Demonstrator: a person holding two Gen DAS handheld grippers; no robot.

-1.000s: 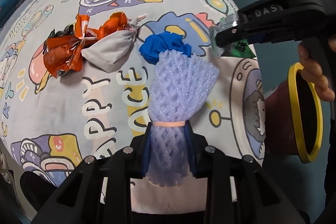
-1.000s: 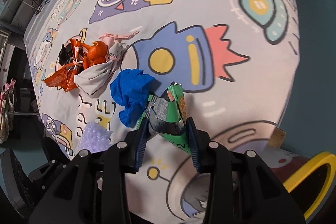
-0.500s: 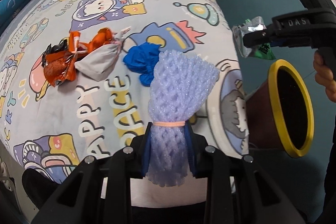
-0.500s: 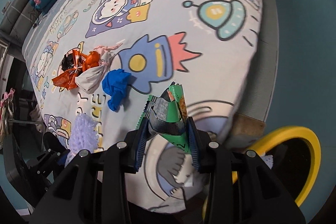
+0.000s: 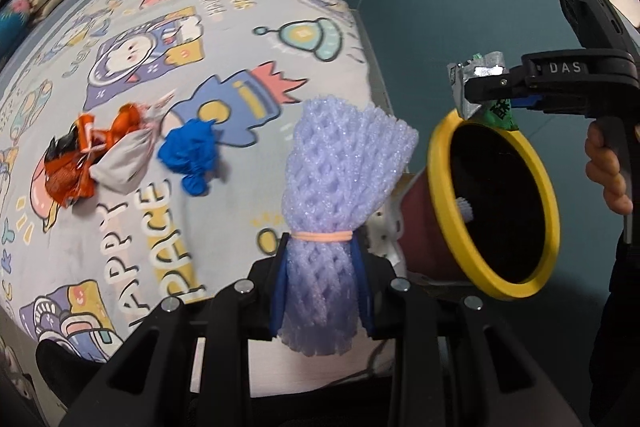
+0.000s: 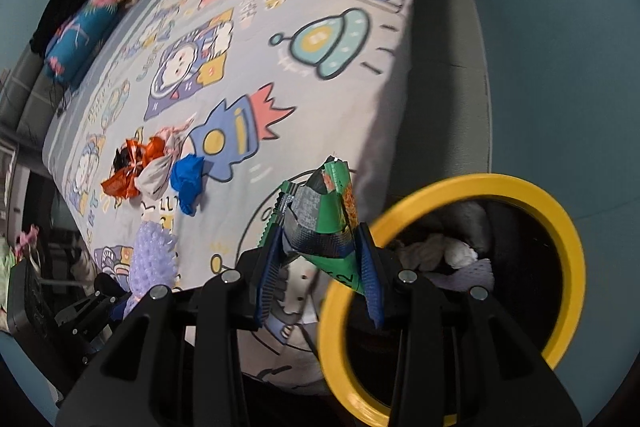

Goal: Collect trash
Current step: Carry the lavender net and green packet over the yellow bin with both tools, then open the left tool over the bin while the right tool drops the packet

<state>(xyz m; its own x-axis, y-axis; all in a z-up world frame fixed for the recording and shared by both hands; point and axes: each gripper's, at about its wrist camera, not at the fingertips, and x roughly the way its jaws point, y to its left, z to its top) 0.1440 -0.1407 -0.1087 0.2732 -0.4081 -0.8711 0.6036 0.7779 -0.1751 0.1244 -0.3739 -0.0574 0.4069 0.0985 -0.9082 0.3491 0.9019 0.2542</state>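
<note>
The round bin with the thick yellow rim [image 6: 572, 239] stands beside the foot corner of the bed, whose grey cartoon space-print sheet [image 5: 132, 227] spreads away from it. The right gripper [image 6: 320, 259] is clamped on a crumpled green and silver foil snack wrapper [image 6: 320, 215], holding it just above the near edge of that yellow rim; pale scraps of trash already lie inside the bin. The left gripper [image 5: 320, 291] grasps a bundle of lilac foam fruit netting [image 5: 340, 167] cinched by a peach rubber band, held over the sheet just beside the bin. Farther from the bin, on the sheet, lie a crumpled blue glove [image 5: 192, 155], a grey drawstring pouch [image 5: 124, 163] and an orange foil wrapper [image 5: 68, 175], clustered close together.
</note>
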